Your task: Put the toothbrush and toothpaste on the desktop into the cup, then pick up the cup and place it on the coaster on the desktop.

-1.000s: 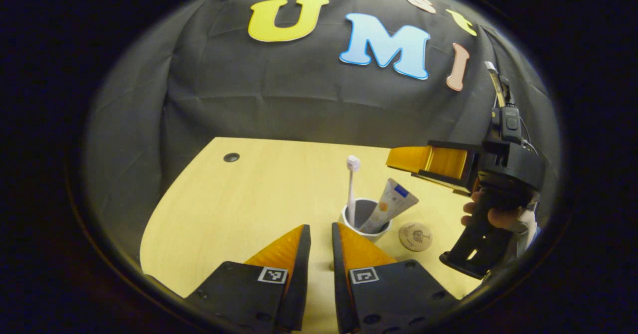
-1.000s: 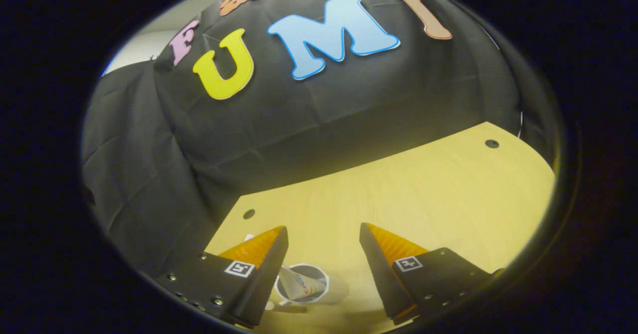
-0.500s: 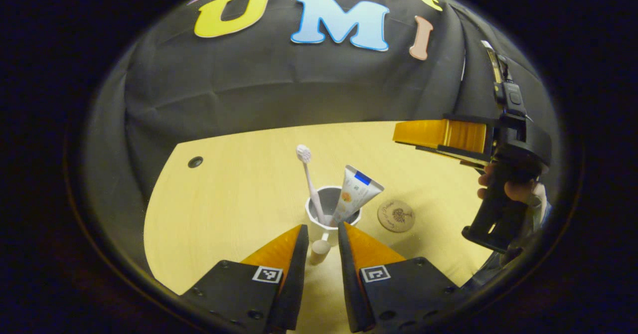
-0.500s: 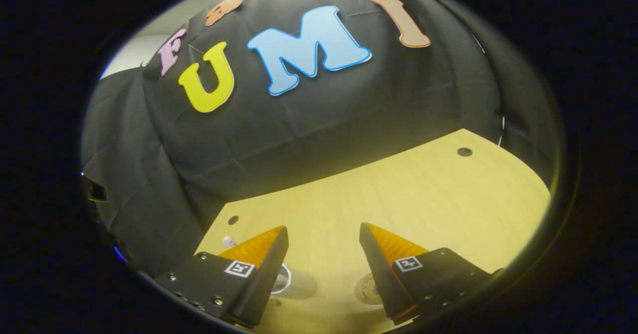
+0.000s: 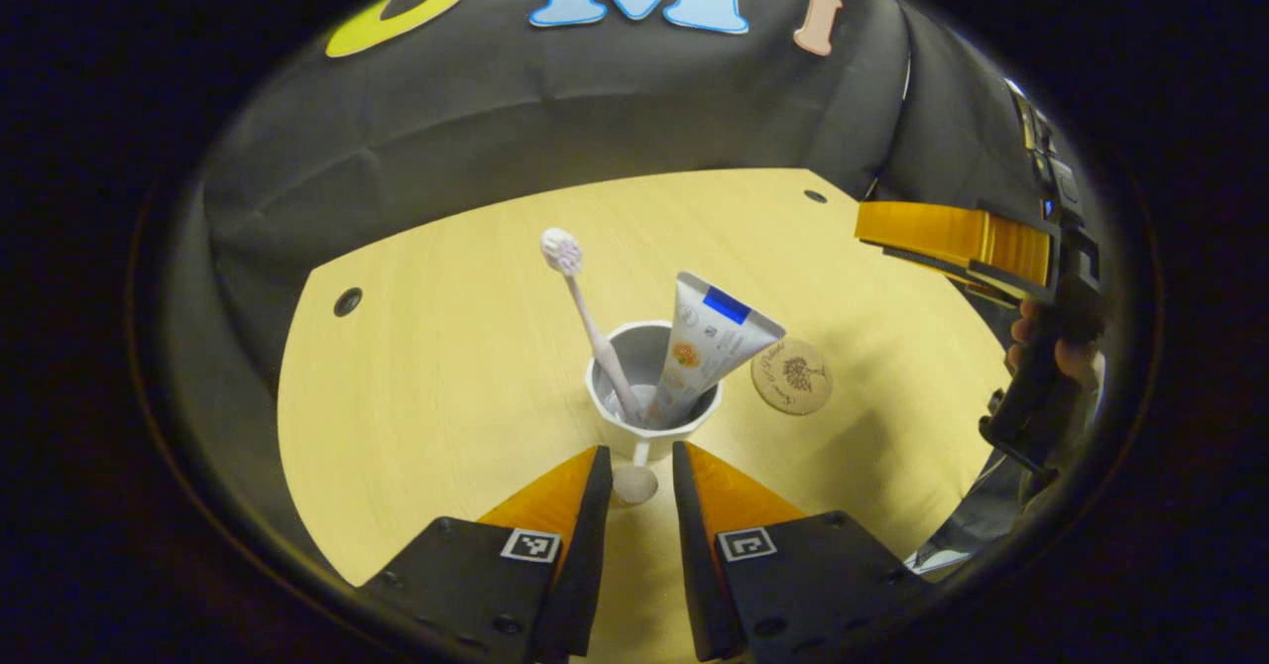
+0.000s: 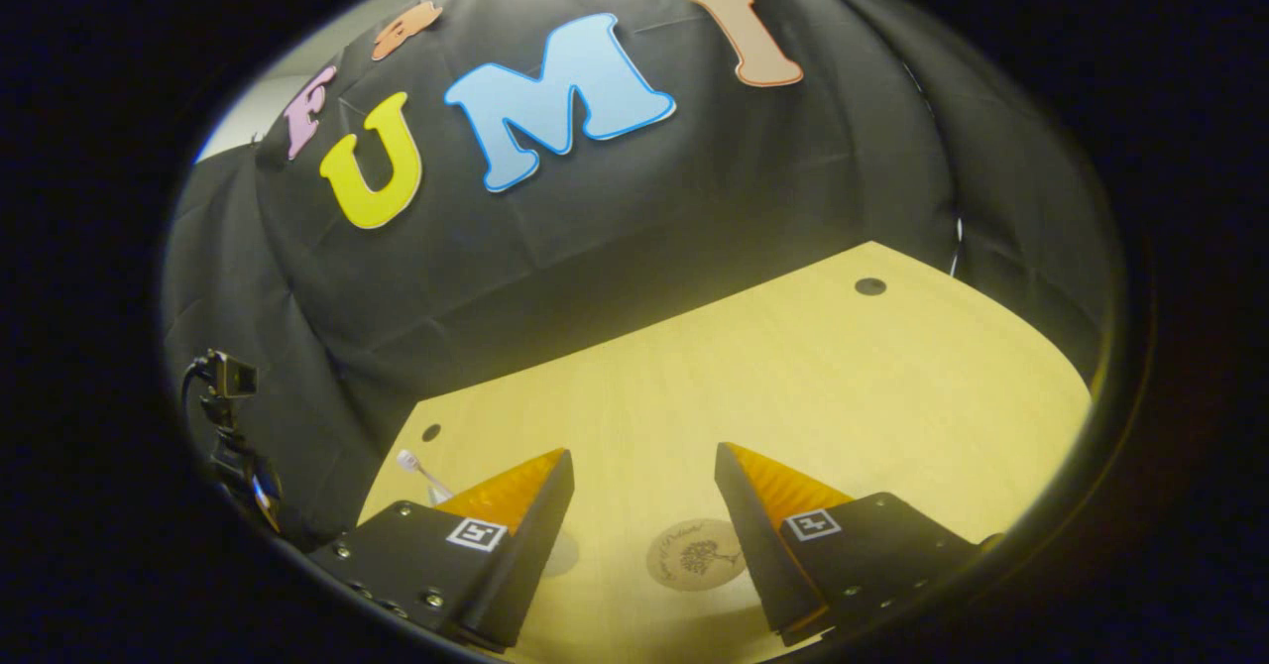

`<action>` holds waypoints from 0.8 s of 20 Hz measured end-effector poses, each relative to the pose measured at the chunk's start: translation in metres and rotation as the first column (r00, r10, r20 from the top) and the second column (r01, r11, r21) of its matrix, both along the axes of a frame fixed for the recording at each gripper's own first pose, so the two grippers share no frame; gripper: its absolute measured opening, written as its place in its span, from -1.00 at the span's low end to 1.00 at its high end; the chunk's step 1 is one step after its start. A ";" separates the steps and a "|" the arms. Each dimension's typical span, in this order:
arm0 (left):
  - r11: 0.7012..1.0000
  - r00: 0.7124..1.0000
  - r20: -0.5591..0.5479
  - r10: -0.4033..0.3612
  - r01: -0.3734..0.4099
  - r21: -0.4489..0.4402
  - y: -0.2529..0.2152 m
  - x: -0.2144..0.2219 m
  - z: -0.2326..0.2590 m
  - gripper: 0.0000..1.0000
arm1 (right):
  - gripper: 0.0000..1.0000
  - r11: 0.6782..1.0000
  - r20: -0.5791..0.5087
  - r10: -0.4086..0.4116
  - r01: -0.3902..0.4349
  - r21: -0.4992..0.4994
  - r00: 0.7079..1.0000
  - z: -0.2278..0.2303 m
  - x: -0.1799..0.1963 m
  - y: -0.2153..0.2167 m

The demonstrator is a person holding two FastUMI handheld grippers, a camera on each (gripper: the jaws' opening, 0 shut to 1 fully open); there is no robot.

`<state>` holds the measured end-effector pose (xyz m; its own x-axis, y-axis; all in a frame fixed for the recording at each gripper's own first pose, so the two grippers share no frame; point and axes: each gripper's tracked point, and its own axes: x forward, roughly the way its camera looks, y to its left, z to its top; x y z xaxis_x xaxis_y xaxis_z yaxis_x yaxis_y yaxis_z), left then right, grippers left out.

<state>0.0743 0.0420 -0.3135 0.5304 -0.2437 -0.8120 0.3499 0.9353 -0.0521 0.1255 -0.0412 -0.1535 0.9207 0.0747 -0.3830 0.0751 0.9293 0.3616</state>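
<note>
Cup handle sits between left gripper fingers, slightly apart; right gripper open

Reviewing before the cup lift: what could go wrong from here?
1. The toothpaste and toothbrush lean far out of the cup, so a tilted or jerky lift may tip it or spill them.
2. The left gripper straddles only the cup's small handle; a thin grip could let the cup swing.
3. The coaster is small and close by, so an off-centre landing is likely.

A pale wooden desktop carries a white cup and, just beside it, a round coaster.
</note>
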 end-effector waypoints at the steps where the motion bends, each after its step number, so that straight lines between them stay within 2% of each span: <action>1: 1.000 1.000 -0.020 -0.016 0.016 0.015 -0.001 0.002 -0.005 -0.07 | 0.73 1.000 -0.007 -0.009 0.009 -0.001 1.000 -0.002 -0.002 -0.005; 9: 0.988 0.975 -0.190 -0.111 0.130 0.089 -0.002 0.011 -0.048 -0.06 | 0.73 0.997 -0.064 -0.073 0.073 0.007 0.995 -0.018 -0.020 -0.038; 10: 0.985 0.971 -0.208 -0.118 0.141 0.097 -0.001 0.011 -0.051 -0.19 | 0.73 0.997 -0.069 -0.078 0.079 0.010 0.995 -0.019 -0.022 -0.041; 11: 0.983 0.966 -0.224 -0.126 0.152 0.104 0.001 0.011 -0.054 -0.19 | 0.73 0.996 -0.074 -0.084 0.085 0.012 0.994 -0.021 -0.024 -0.044; 12: 0.981 0.962 -0.239 -0.130 0.160 0.111 0.004 0.012 -0.057 -0.13 | 0.73 0.996 -0.080 -0.088 0.090 0.014 0.993 -0.023 -0.025 -0.046; 14: 0.978 0.953 -0.275 -0.126 0.165 0.125 0.007 0.013 -0.066 -0.19 | 0.73 0.995 -0.091 -0.096 0.098 0.016 0.991 -0.026 -0.027 -0.050; 15: 0.978 0.948 -0.293 -0.123 0.166 0.129 0.006 0.014 -0.071 -0.06 | 0.73 0.995 -0.097 -0.098 0.101 0.020 0.990 -0.027 -0.029 -0.052; 16: 0.976 0.945 -0.302 -0.123 0.170 0.135 0.007 0.013 -0.073 -0.12 | 0.73 0.994 -0.103 -0.101 0.104 0.023 0.989 -0.029 -0.031 -0.054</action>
<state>0.0869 0.0487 -0.3866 0.2337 -0.1579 -0.9594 0.4748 0.8796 -0.0291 0.0942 -0.0949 -0.1830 0.8805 -0.0062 -0.4741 0.2074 0.9043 0.3732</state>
